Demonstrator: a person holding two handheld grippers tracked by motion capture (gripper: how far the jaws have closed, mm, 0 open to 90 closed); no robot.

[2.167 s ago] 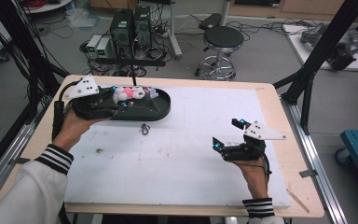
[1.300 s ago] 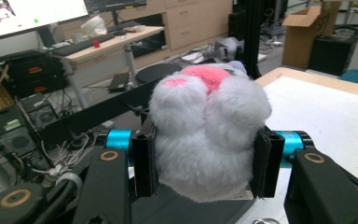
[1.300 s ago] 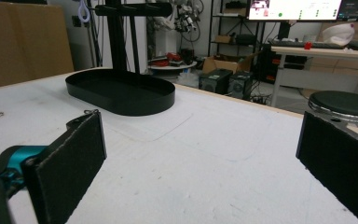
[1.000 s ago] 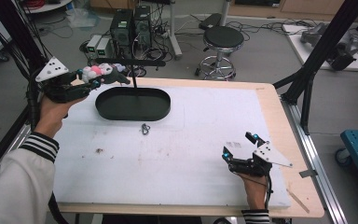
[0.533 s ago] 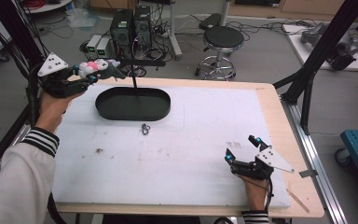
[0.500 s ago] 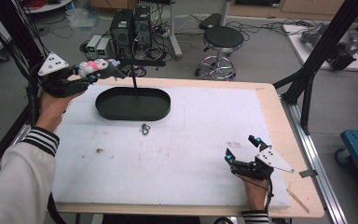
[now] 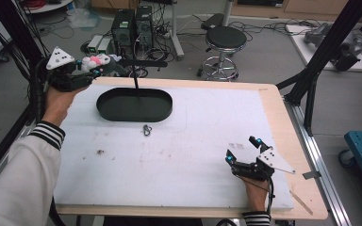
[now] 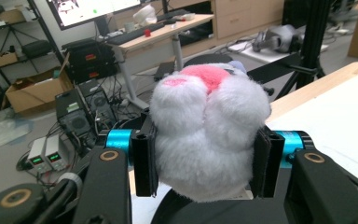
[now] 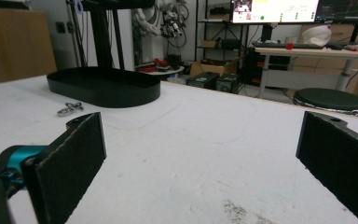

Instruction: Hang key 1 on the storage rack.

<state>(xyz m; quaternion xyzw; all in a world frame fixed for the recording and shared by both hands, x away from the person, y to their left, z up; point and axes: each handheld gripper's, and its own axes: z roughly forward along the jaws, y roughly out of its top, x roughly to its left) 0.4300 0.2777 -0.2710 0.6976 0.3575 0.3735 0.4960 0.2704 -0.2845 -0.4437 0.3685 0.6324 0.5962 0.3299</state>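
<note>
Lifted clear of the black oval tray (image 7: 134,104) since the earliest frame, the left gripper (image 7: 87,66) now hangs beyond the worktop's (image 7: 179,141) far-left corner, its fingers clamped on a white-and-pink plush toy (image 7: 94,61); the right gripper (image 7: 244,151) has drawn back to the near-right corner, fingers apart, and a small metal clasp (image 7: 146,129) lies just before the tray. Left gripper view: both pads squeeze the plush toy (image 8: 209,135). Right gripper view: black pads (image 9: 72,163) stand wide apart over bare worktop, tray (image 9: 105,86) and clasp (image 9: 70,109) beyond.
</note>
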